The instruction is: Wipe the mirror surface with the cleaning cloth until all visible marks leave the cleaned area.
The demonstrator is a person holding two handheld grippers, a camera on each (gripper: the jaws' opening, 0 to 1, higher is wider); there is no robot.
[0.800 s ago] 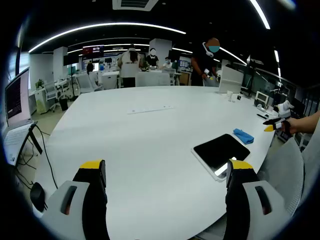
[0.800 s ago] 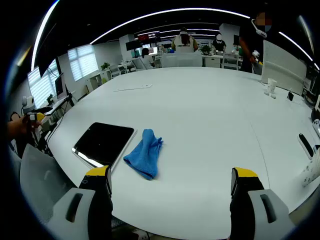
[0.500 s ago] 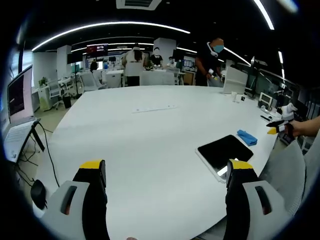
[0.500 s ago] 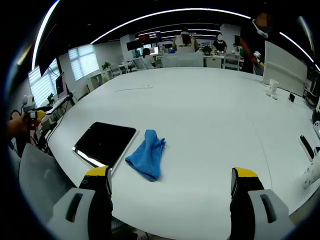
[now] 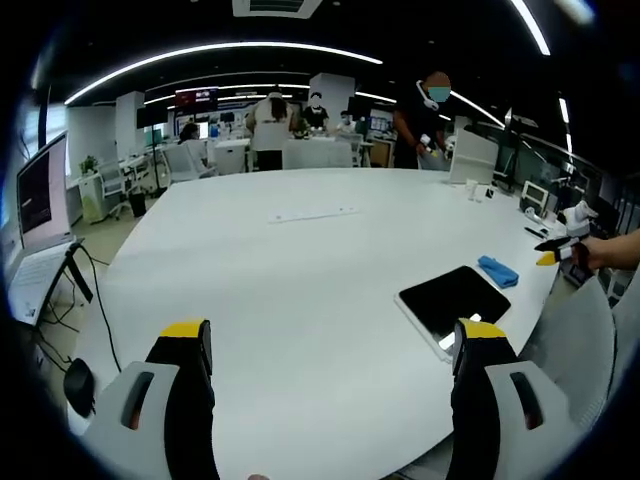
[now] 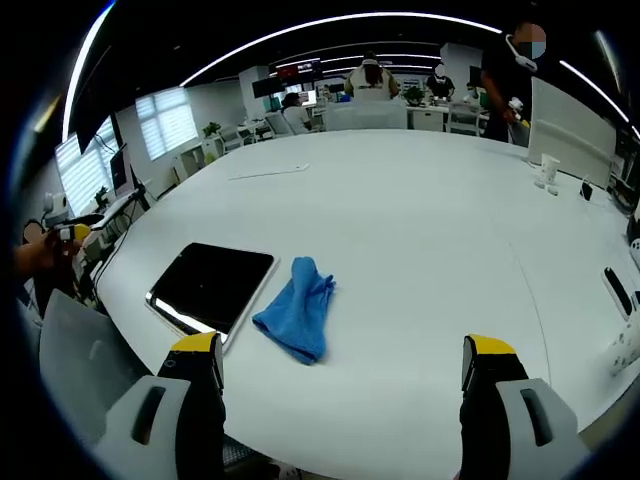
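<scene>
**Start condition: cloth and mirror untouched, both grippers clear**

The large white oval table (image 6: 420, 230) carries all task items near its edge closest to the person. The flat rectangular dark-faced mirror with a pale frame (image 6: 212, 286) lies face up on it. This placement, judged from the layout, keeps its surface ready for wiping.

The crumpled blue cleaning cloth (image 6: 296, 312) lies just beside the mirror, on the side nearer the right gripper (image 6: 342, 380). It may touch the frame edge. The pictures do not settle this.

The right gripper is held above the table edge with its 2 jaws spread wide and nothing between them. The cloth sits ahead of it, toward its left jaw, so it appears best placed for the pickup.

The left gripper (image 5: 330, 370) is likewise spread apart and empty. In its view the mirror (image 5: 452, 297) lies forward of its right jaw, with the cloth (image 5: 497, 271) beyond.

Small white items (image 6: 545, 172) and a dark flat device (image 6: 614, 291) rest well apart from the work area. People stand at the far end. Nothing blocks the path to the cloth.
</scene>
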